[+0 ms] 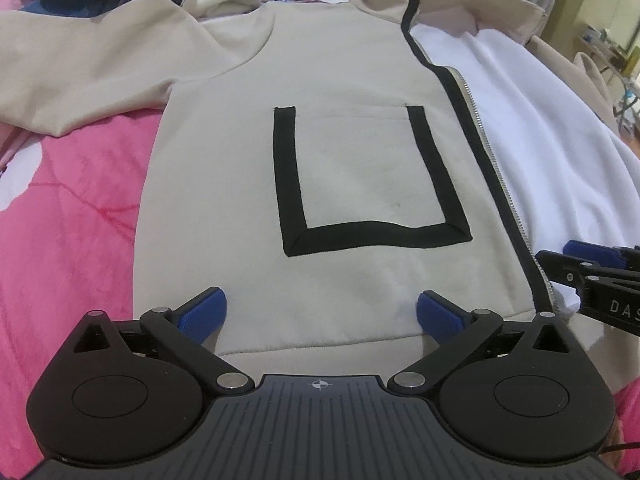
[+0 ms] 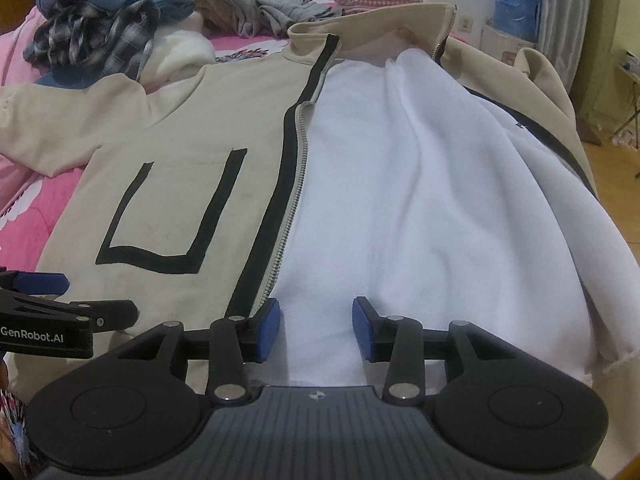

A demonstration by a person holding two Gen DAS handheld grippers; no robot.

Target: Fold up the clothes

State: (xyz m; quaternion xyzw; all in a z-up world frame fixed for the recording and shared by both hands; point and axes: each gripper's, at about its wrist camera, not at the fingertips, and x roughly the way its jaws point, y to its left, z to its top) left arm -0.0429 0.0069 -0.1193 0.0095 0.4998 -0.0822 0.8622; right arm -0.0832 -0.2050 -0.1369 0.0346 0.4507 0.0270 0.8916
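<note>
A home bedroom, pink floral bed cover (image 1: 72,216) underfoot of the scene, heaped clothes (image 2: 96,36) at 11 o'clock, curtain (image 2: 560,0) and wooden floor (image 2: 616,168) at 2 o'clock

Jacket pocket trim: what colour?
Black, on the beige jacket pocket trim; clearest in left wrist view.

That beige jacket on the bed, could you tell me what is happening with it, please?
A person is about to fold the beige jacket, which lies unzipped on the pink bedspread, its white lining showing on one side. Both tools are open at the hem and hold nothing: the left tool over the pocket panel, the right tool by the zipper. More clothes are heaped behind.
</note>
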